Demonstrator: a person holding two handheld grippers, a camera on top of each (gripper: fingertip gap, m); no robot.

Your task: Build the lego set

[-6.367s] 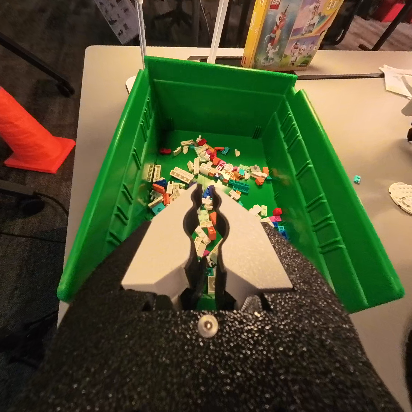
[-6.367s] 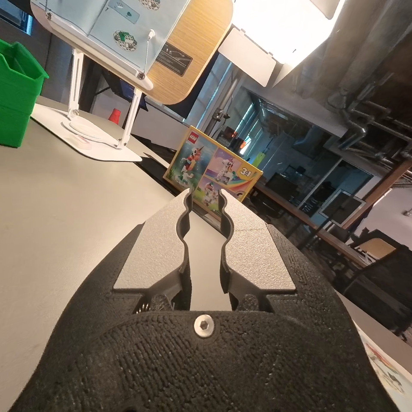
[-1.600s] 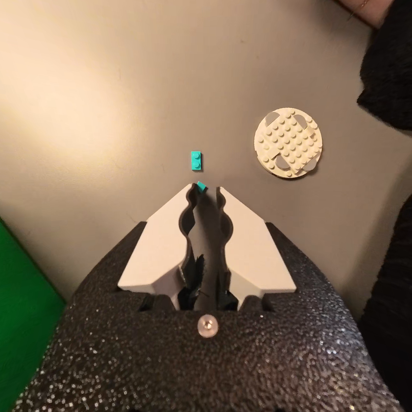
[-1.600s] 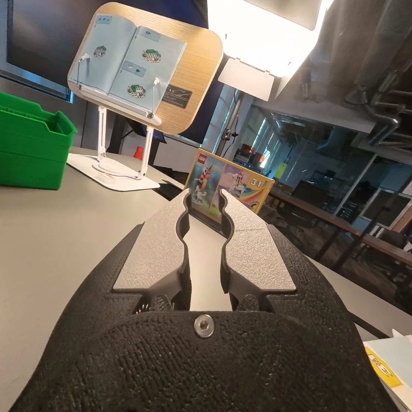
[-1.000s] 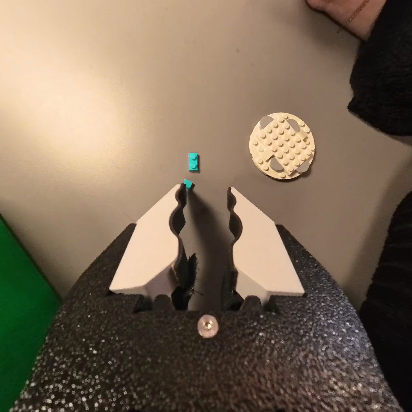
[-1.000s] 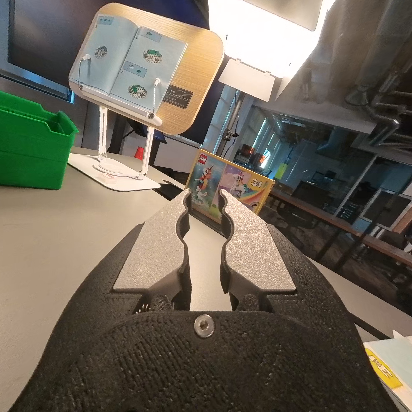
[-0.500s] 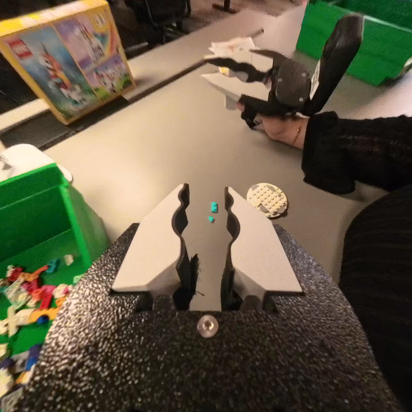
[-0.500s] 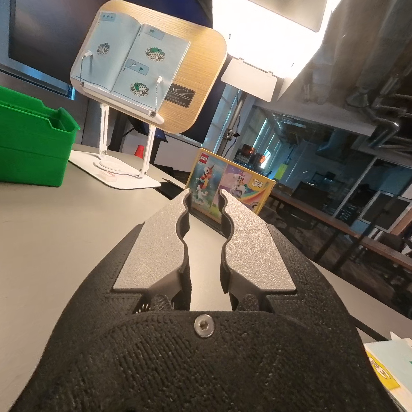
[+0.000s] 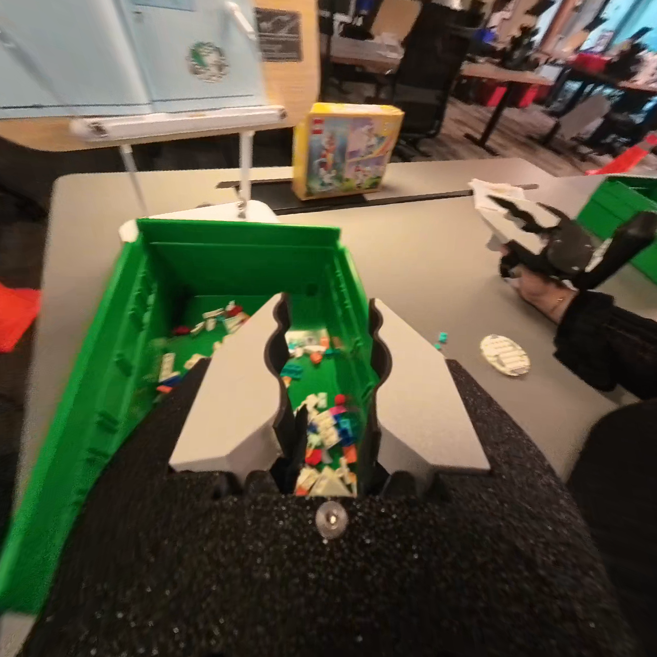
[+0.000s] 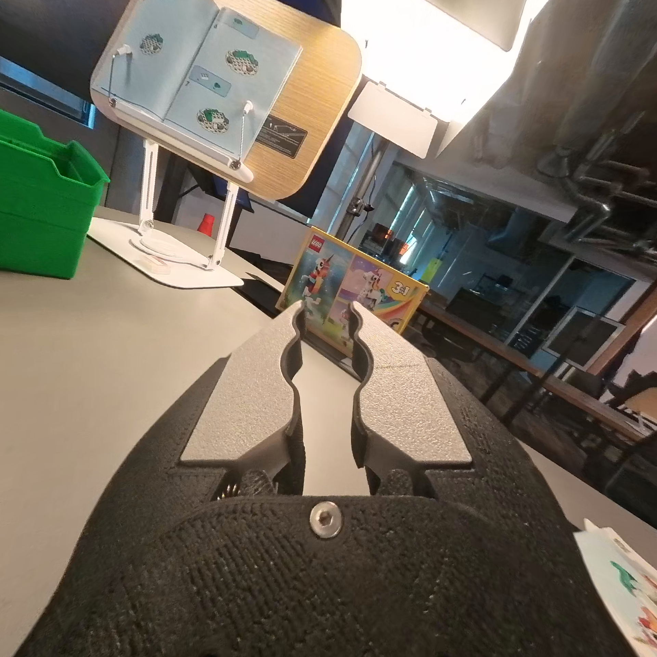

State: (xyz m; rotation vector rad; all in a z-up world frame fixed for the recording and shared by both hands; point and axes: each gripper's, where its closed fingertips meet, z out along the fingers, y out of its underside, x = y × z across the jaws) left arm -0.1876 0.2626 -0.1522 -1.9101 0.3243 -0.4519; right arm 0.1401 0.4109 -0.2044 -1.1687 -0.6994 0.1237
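Both tongs hold nothing: the left gripper [image 9: 327,302] gapes wide above the green bin [image 9: 106,355], the right gripper [image 10: 326,307] stands narrowly parted over the grey table [image 10: 89,337]. Only the left wrist view shows the loose bricks [image 9: 327,419], a blurred heap on the ribbed plastic floor, and at 3 o'clock two teal pieces [image 9: 442,339] near a studded cream round plate [image 9: 505,353]. Farther off at 12 o'clock stands the glossy yellow cardboard box [image 10: 355,295]; the right wrist view shows the open booklet [image 10: 199,78] on its wood-faced stand.
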